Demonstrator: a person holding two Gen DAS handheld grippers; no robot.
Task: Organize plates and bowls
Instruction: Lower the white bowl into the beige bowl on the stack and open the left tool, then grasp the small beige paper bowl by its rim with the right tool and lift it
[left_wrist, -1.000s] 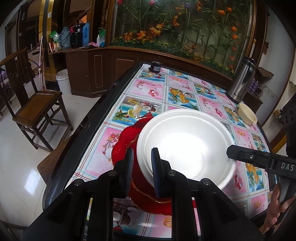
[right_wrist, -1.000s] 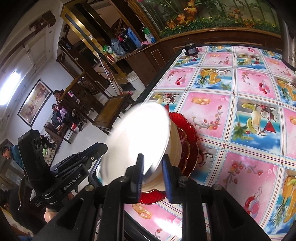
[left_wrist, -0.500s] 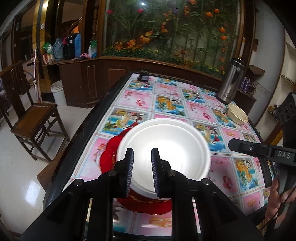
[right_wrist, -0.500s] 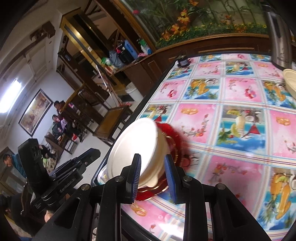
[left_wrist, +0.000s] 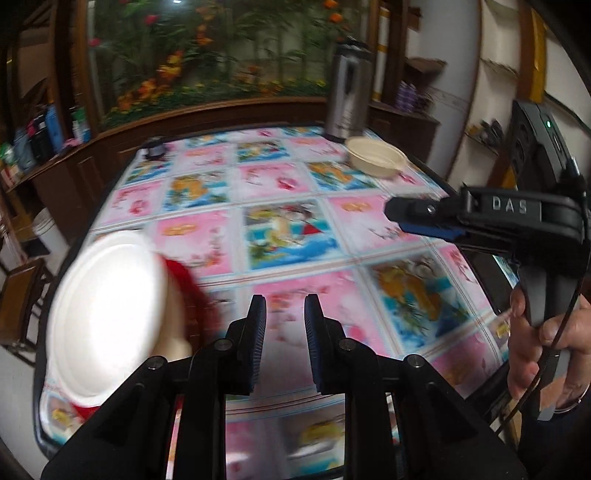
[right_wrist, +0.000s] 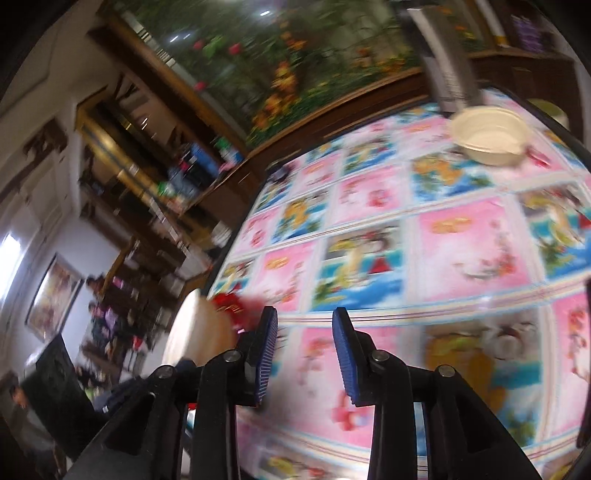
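White bowl: set on the red plate at the near-left corner of the table, rim up, nested so the pair takes one spot; free of both claws.
Red plate: under the white bowl, only its far edge showing (blurred in both views).
Cream bowl: alone at the far right of the table, just beside the steel flask, well apart from the stack; judged the next piece to gather.
Left gripper: released, pads parted over bare tablecloth, nothing between them; aimed past the stack toward the middle of the table.
Right gripper: likewise released and empty, blue pads spread; cream bowl ahead at upper right in its view, stack off to its left.
Right gripper from the left wrist view: held level above the right side of the table, gripped by the hand; probably placed there to reach toward the cream bowl.
Progress: one bowl stacked, one bowl not yet collected.
Risk: stack sits close to the table edge, so a careless brush could tip it off.
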